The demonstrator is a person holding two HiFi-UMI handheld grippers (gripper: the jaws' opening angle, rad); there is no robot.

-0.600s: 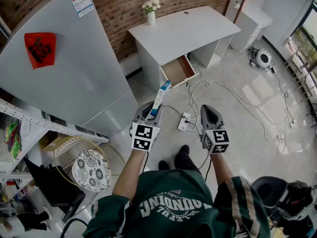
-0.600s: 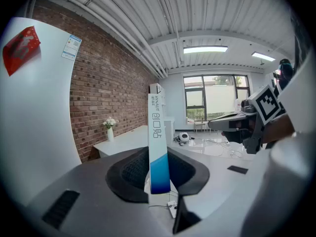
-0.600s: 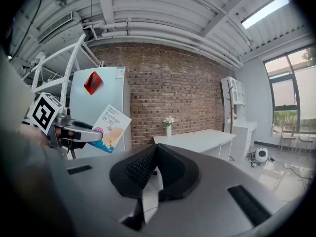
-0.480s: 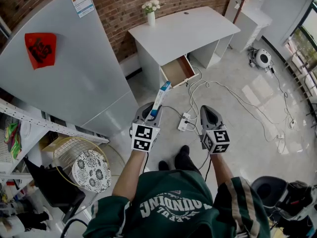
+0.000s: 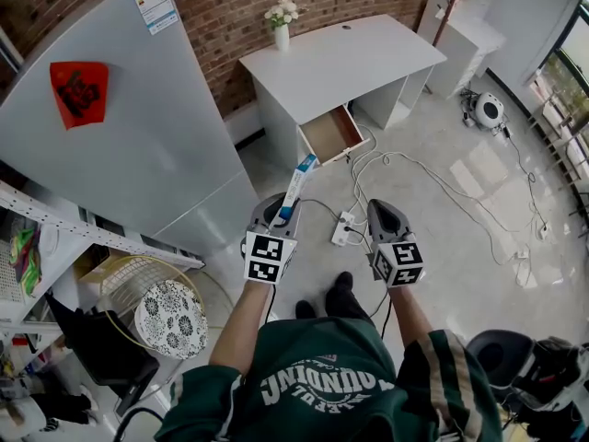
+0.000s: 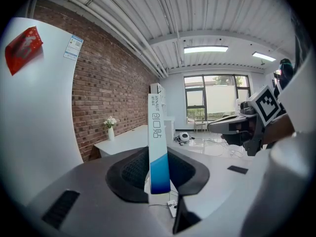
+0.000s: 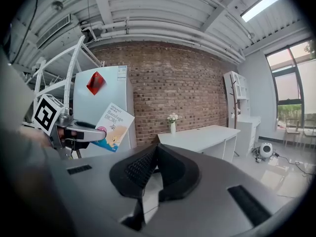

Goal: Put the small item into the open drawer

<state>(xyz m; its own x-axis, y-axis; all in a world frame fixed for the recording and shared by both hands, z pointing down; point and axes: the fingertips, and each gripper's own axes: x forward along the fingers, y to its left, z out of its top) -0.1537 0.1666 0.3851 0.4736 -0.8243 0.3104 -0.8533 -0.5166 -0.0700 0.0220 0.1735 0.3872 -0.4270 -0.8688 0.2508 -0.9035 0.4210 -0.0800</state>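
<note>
My left gripper [image 5: 279, 212] is shut on a small flat white and blue box [image 5: 298, 184], which sticks up and forward out of the jaws. In the left gripper view the box [image 6: 158, 142] stands edge-on between the black pads. The box [image 7: 113, 127] also shows in the right gripper view, at the left. My right gripper [image 5: 379, 214] is shut with nothing in it, and its pads [image 7: 148, 168] meet at the tips. Ahead, under the white desk [image 5: 340, 58], a wooden drawer [image 5: 330, 131] stands pulled open. Both grippers hang well short of it, above the floor.
A white fridge [image 5: 120, 127] stands at the left, with a metal shelf rack [image 5: 55, 238] below it. A vase of flowers [image 5: 282, 18] sits on the desk's far corner. A power strip [image 5: 342, 226] and cables [image 5: 414, 164] lie on the floor between me and the drawer. A white cabinet [image 5: 469, 40] stands at the right.
The right gripper has shifted slightly left and forward. The left gripper still holds the box in much the same place.
</note>
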